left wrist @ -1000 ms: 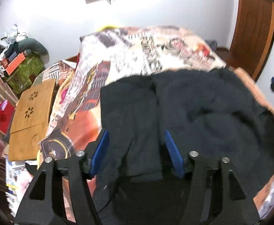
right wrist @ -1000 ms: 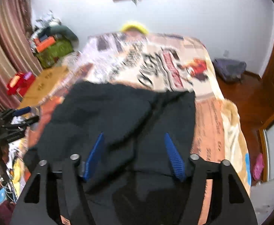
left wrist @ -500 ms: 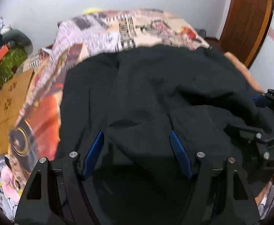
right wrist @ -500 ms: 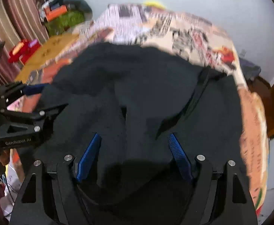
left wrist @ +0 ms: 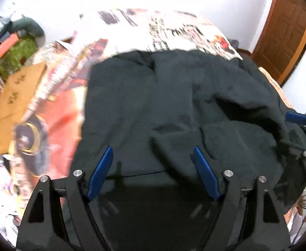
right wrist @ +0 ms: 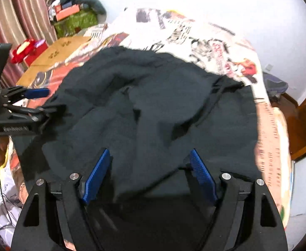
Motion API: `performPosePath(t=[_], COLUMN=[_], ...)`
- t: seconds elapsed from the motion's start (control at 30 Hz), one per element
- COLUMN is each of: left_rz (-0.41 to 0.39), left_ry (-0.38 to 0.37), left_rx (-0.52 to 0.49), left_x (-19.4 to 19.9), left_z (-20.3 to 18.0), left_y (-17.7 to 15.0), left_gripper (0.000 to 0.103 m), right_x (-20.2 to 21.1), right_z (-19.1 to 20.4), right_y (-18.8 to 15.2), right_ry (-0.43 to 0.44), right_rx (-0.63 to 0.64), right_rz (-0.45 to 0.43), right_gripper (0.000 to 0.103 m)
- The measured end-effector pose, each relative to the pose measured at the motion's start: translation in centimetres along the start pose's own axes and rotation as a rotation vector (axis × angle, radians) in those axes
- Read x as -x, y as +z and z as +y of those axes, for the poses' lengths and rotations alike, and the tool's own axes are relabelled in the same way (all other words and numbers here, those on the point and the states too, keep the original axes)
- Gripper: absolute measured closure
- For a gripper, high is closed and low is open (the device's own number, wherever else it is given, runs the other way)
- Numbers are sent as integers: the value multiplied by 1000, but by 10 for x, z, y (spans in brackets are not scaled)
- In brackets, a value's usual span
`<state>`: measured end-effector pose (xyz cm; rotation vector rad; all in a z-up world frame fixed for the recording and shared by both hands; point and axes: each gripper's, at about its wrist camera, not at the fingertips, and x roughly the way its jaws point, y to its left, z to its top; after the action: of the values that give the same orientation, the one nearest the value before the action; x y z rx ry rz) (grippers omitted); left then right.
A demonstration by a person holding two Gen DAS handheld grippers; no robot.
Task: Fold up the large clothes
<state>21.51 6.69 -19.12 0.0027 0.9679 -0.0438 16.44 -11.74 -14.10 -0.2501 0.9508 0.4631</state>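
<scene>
In the left wrist view, your left hand-held gripper (left wrist: 150, 167) is opening over the black garment (left wrist: 173, 104) spread across the bed (left wrist: 173, 27), releasing the near edge. In the right wrist view, the right hand-held gripper (right wrist: 148, 169) is likewise opening, fabric loose between its pads; next, regrasp an edge to fold. No containers are involved.

Legible text: almost none. The bedspread (right wrist: 215, 48) carries printed lettering and newspaper-style columns beyond the far edge of the dark garment (right wrist: 153, 104); motion blur leaves all of it unreadable in both wrist views. One red slanted word on the bedspread, past the garment's far right corner, cannot be made out. The left gripper (right wrist: 35, 102), seen from the right wrist at the garment's left edge, bears a pale brand mark on its black body; the letters are too blurred to read.
</scene>
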Motion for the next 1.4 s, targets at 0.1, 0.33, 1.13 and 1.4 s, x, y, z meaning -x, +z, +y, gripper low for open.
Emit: performPosePath(t=[0.1, 0.33, 1.13, 1.4], left_rz=[-36, -36, 239, 219], left_ry=[47, 116, -217, -333], left_rx=[8, 101, 429, 435], left_x=[26, 62, -11, -10], left_z=[20, 86, 149, 120], left_y=[-3, -26, -136, -119], left_gripper=[25, 24, 28, 81], right_x=[26, 69, 53, 54], right_z=[-14, -59, -125, -125], right_y=[-7, -32, -115, -115], right_ry=[-37, -138, 84, 249], right_rx=[-15, -102, -449, -513], right_rz=[-29, -52, 55, 42], right_gripper=[27, 27, 39, 93])
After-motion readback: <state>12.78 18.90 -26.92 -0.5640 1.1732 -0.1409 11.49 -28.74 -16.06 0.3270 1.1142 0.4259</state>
